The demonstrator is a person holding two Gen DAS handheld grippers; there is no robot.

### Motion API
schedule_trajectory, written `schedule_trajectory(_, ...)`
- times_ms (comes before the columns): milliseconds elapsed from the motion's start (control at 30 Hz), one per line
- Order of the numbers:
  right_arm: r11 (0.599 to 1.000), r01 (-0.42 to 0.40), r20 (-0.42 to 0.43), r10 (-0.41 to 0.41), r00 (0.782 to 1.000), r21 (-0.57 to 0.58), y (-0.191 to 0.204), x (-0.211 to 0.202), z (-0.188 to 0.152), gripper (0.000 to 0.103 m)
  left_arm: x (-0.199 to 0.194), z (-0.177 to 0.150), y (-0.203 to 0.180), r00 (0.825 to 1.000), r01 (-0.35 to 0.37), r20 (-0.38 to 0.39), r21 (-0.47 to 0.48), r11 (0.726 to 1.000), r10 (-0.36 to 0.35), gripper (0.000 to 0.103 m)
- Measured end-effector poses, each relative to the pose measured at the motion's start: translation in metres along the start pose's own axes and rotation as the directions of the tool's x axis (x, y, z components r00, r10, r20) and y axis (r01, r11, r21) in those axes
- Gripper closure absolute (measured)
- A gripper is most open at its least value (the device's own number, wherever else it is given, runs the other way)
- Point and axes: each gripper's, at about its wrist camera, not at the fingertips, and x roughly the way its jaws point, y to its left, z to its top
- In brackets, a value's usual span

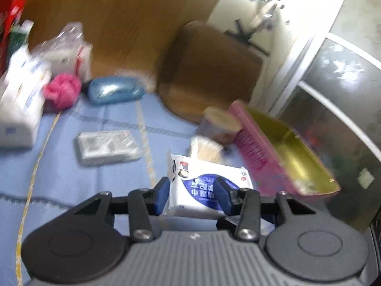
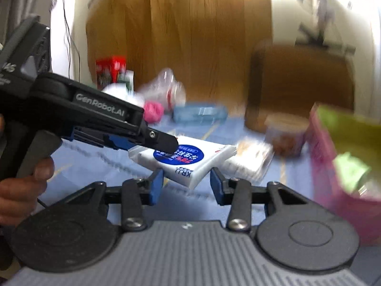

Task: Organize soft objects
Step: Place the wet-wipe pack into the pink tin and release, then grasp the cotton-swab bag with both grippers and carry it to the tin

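Tissues head for the basket, most of the sorting still ahead.
Left claw [image 1: 194, 191] grips a tissue pack [image 1: 204, 188], lifted above the blue-clothed surface [image 1: 71, 176]; right claw [image 2: 187, 187] stands open, empty. The pink basket [image 1: 283, 152] at the surface's right edge looks empty; other soft packs wait along the left.

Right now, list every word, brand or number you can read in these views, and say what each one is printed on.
"GenRobot.AI": side of the left gripper, seen in the right wrist view.
"KRJJ": edge of the white tissue pack held in its fingers, printed upside down.
Blue label on that pack: blurred, unreadable.
Flat white packet on the blue cloth: print too blurred.
Red box: unreadable.
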Motion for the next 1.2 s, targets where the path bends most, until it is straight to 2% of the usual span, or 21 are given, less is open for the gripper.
schedule_trajectory(133, 0.992, 0.123, 0.093, -0.123, 0.988, 0.008, -0.018, -0.025, 0.009, 0.057, 0.022, 0.022, -0.050, 0.998, 0.059, 0.015, 0.106, 0.993, -0.061, 0.063)
schedule_trajectory(333, 0.940, 0.321, 0.116, -0.334, 0.935, 0.114, -0.083, -0.057, 0.004, 0.057, 0.087, 0.036, -0.135, 0.986, 0.169, -0.045, 0.240, 0.956, -0.163, 0.062)
schedule_trajectory(367, 0.928, 0.350, 0.111, -0.364, 0.925, 0.129, -0.095, -0.060, 0.004, 0.057, 0.099, 0.035, -0.150, 0.984, 0.178, -0.051, 0.260, 0.949, -0.170, 0.060)
schedule_trajectory(400, 0.915, 0.375, 0.107, -0.391, 0.914, 0.146, -0.108, -0.062, 0.003, 0.055, 0.112, 0.035, -0.163, 0.984, 0.177, -0.052, 0.281, 0.943, -0.169, 0.052)
schedule_trajectory(433, 0.901, 0.403, 0.108, -0.422, 0.900, 0.161, -0.122, -0.061, 0.002, 0.051, 0.124, 0.034, -0.175, 0.986, 0.167, -0.048, 0.308, 0.937, -0.160, 0.046)
schedule_trajectory(500, 0.852, 0.496, 0.085, -0.514, 0.854, 0.169, -0.147, -0.052, -0.002, 0.050, 0.145, 0.030, -0.188, 0.990, 0.139, -0.054, 0.335, 0.932, -0.129, 0.047)
schedule_trajectory(533, 0.815, 0.556, 0.041, -0.569, 0.822, 0.163, -0.159, -0.044, -0.007, 0.050, 0.151, 0.028, -0.190, 0.993, 0.120, -0.058, 0.336, 0.934, -0.107, 0.049)
schedule_trajectory(567, 0.790, 0.586, 0.011, -0.597, 0.802, 0.180, -0.169, -0.042, -0.011, 0.050, 0.153, 0.024, -0.188, 0.994, 0.107, -0.062, 0.327, 0.939, -0.091, 0.049)
schedule_trajectory(600, 0.784, 0.579, 0.005, -0.595, 0.803, 0.225, -0.175, -0.046, -0.015, 0.050, 0.150, 0.021, -0.184, 0.994, 0.109, -0.061, 0.316, 0.943, -0.094, 0.049)
schedule_trajectory(667, 0.787, 0.531, 0.034, -0.569, 0.822, 0.315, -0.181, -0.060, -0.023, 0.050, 0.139, 0.017, -0.173, 0.994, 0.107, -0.038, 0.312, 0.944, -0.100, 0.049)
schedule_trajectory(767, 0.790, 0.532, 0.056, -0.573, 0.818, 0.306, -0.176, -0.060, -0.024, 0.051, 0.112, 0.012, -0.147, 0.995, 0.092, 0.009, 0.290, 0.952, -0.099, 0.049)
schedule_trajectory(833, 0.808, 0.502, 0.087, -0.550, 0.831, 0.308, -0.168, -0.062, -0.021, 0.051, 0.095, 0.010, -0.126, 0.996, 0.078, 0.029, 0.262, 0.962, -0.089, 0.049)
schedule_trajectory(900, 0.835, 0.459, 0.128, -0.513, 0.849, 0.303, -0.156, -0.061, -0.013, 0.051, 0.078, 0.005, -0.100, 0.997, 0.030, 0.059, 0.228, 0.973, -0.044, 0.049)
schedule_trajectory(967, 0.884, 0.380, 0.166, -0.432, 0.886, 0.273, -0.137, -0.060, -0.005, 0.051, 0.062, 0.002, -0.066, 0.995, -0.044, 0.094, 0.168, 0.985, 0.028, 0.049)
schedule_trajectory(1033, 0.943, 0.263, 0.177, -0.300, 0.938, 0.203, -0.112, -0.050, 0.005, 0.051, 0.050, 0.001, -0.029, 0.988, -0.122, 0.108, 0.070, 0.990, 0.114, 0.049)
schedule_trajectory(1067, 0.963, 0.213, 0.169, -0.240, 0.956, 0.167, -0.099, -0.042, 0.009, 0.051, 0.045, 0.001, -0.012, 0.982, -0.158, 0.112, 0.027, 0.987, 0.154, 0.049)
schedule_trajectory(1167, 0.989, 0.129, 0.093, -0.135, 0.987, 0.070, -0.064, -0.005, 0.014, 0.049, 0.032, -0.001, 0.033, 0.961, -0.250, 0.105, -0.078, 0.965, 0.257, 0.050)
schedule_trajectory(1200, 0.992, 0.118, 0.054, -0.121, 0.991, 0.052, -0.057, 0.012, 0.015, 0.042, 0.027, -0.003, 0.044, 0.960, -0.249, 0.103, -0.110, 0.962, 0.260, 0.050)
